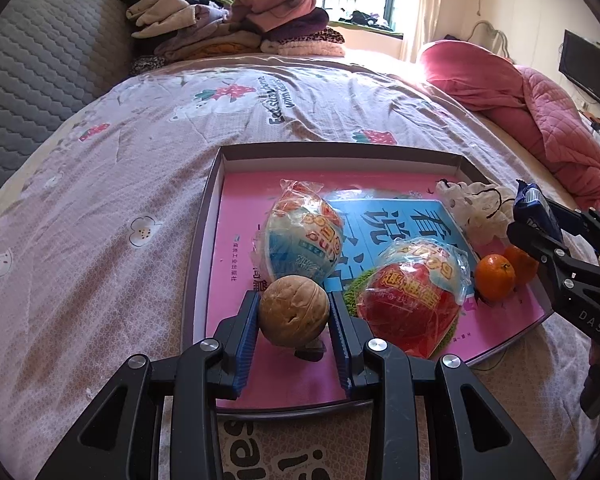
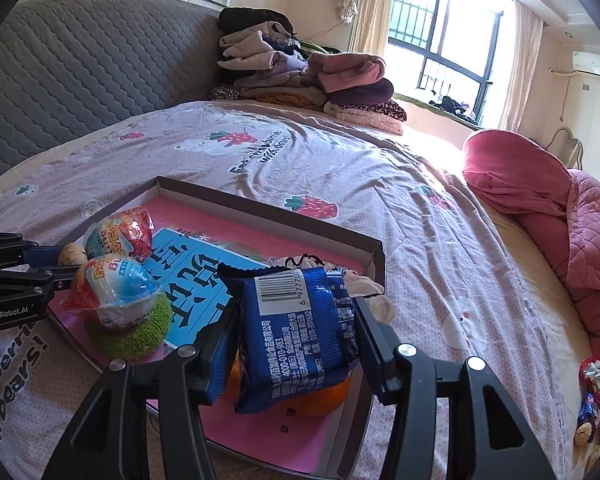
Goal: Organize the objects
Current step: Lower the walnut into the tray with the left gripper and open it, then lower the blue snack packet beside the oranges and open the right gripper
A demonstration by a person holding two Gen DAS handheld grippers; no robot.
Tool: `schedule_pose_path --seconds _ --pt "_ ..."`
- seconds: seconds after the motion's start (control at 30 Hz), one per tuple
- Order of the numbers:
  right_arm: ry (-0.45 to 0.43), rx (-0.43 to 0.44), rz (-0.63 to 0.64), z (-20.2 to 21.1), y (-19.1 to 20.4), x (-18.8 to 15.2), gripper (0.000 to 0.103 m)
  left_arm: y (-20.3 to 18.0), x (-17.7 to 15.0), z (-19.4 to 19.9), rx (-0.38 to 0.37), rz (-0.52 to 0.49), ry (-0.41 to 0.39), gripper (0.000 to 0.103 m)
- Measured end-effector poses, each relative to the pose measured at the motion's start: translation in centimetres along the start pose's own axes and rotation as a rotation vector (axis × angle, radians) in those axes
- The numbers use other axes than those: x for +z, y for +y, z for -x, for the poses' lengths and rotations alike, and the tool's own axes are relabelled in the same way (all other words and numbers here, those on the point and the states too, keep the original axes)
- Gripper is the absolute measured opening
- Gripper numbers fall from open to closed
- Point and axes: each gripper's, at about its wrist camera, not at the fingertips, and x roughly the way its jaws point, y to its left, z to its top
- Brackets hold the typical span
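Walnut (image 1: 293,311), round, tan and wrinkled, sat clamped between the blue ribbed pads of the left gripper (image 1: 293,316), held just above the pink floor of a shallow cardboard tray (image 1: 342,151) on a bed (image 1: 140,168). The right gripper (image 2: 296,326) was clamped on a shiny blue snack packet (image 2: 300,328) bearing a white barcode, above two oranges (image 1: 495,277) in the tray's corner. Inside the tray also lay two plastic-wrapped toy eggs (image 1: 304,236), one resting on a green knitted pad (image 2: 140,334), and a white patterned cloth (image 1: 476,208).
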Motion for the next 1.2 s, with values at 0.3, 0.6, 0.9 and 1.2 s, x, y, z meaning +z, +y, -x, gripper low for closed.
schedule_pose_path --seconds 0.3,0.6,0.9,1.2 --pt "0.043 -0.023 0.005 -1.0 0.0 -0.6 0.054 -0.2 -0.4 -0.8 0.000 0.000 0.018 0.035" --pt "0.054 -0.034 0.008 -1.3 0.0 -0.7 0.055 -0.4 -0.6 -1.3 0.007 -0.004 0.041 0.035" --pt "0.068 -0.042 0.013 -1.4 0.1 -0.6 0.057 -0.3 -0.6 -1.1 0.022 -0.003 0.039 0.048" --pt "0.087 -0.033 0.005 -1.2 -0.1 -0.4 0.061 -0.2 -0.6 -0.2 0.042 -0.002 0.028 0.060"
